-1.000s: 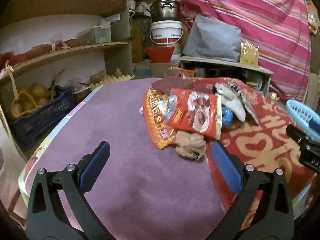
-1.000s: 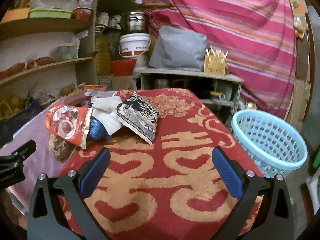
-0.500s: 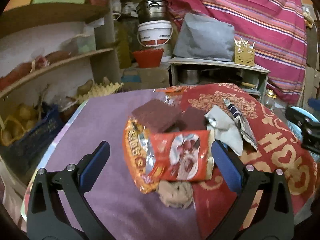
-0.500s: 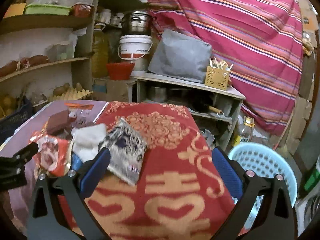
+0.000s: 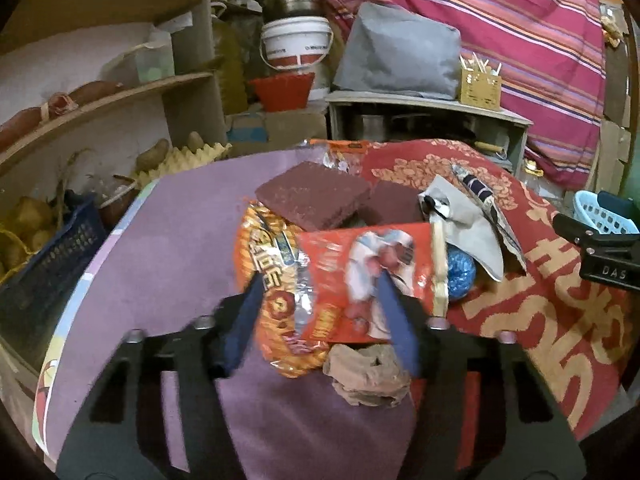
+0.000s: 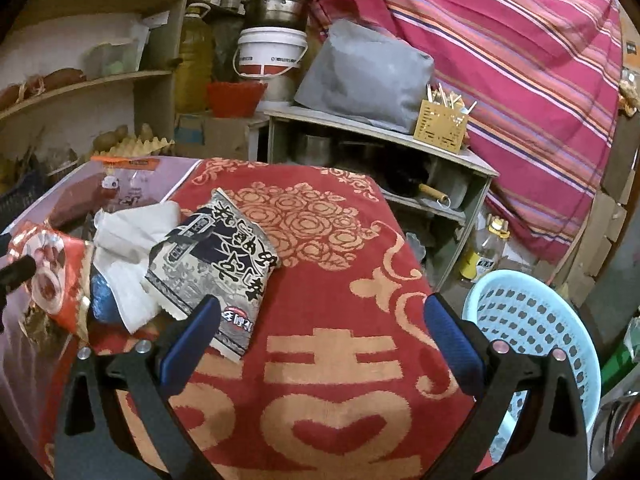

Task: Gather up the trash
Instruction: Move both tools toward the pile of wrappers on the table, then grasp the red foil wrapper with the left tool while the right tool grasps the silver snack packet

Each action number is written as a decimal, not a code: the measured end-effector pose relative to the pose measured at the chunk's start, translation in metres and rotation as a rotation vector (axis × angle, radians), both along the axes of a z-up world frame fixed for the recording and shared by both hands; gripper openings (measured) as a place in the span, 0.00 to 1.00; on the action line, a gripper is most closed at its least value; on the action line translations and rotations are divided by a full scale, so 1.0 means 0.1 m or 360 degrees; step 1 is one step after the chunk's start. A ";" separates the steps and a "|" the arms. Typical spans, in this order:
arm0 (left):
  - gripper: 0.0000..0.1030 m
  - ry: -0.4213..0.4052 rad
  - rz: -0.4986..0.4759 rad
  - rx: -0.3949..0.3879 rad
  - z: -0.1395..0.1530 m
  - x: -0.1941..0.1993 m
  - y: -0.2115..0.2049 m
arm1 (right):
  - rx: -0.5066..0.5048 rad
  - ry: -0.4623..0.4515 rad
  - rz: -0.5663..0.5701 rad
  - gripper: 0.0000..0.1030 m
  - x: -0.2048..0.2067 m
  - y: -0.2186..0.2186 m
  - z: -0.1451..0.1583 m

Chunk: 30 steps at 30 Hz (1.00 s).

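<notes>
While the left tool (image 5: 320, 312) has just been closing, half-spread, over the crinkly red foil snack wrapper (image 5: 360, 280), light and slippery, pinch its six-o'clock edge

White letters "DAS" are printed on the black right gripper (image 5: 608, 256) at the edge of the left wrist view. A black-and-white snack bag (image 6: 216, 264) and an orange snack bag (image 5: 268, 276) carry large Chinese characters, too distorted to read. A white bucket (image 6: 272, 54) bears a line of small illegible print.
</notes>
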<state>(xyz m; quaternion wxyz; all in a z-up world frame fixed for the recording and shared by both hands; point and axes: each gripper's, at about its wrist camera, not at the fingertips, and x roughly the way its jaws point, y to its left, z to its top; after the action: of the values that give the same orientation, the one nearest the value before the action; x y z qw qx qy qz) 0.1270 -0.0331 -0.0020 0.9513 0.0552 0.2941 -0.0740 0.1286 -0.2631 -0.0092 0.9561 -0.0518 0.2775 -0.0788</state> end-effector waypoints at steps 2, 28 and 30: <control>0.24 0.0038 -0.0030 -0.0035 -0.03 0.04 0.02 | -0.0002 0.0022 0.0002 0.96 0.01 0.00 -0.04; 0.00 -0.0046 -0.0113 -0.0165 0.18 -0.20 0.10 | 0.0061 0.0181 0.0140 0.96 0.06 0.34 -0.22; 0.00 -0.0057 -0.0114 -0.0166 0.20 -0.23 0.10 | 0.0030 0.0222 0.0125 0.96 0.13 0.39 -0.26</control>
<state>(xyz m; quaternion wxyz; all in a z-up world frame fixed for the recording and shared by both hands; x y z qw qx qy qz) 0.1038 -0.0227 0.0178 0.9547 0.0173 0.2707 -0.1223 0.1412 -0.2240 -0.0349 0.9373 -0.0589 0.3419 -0.0347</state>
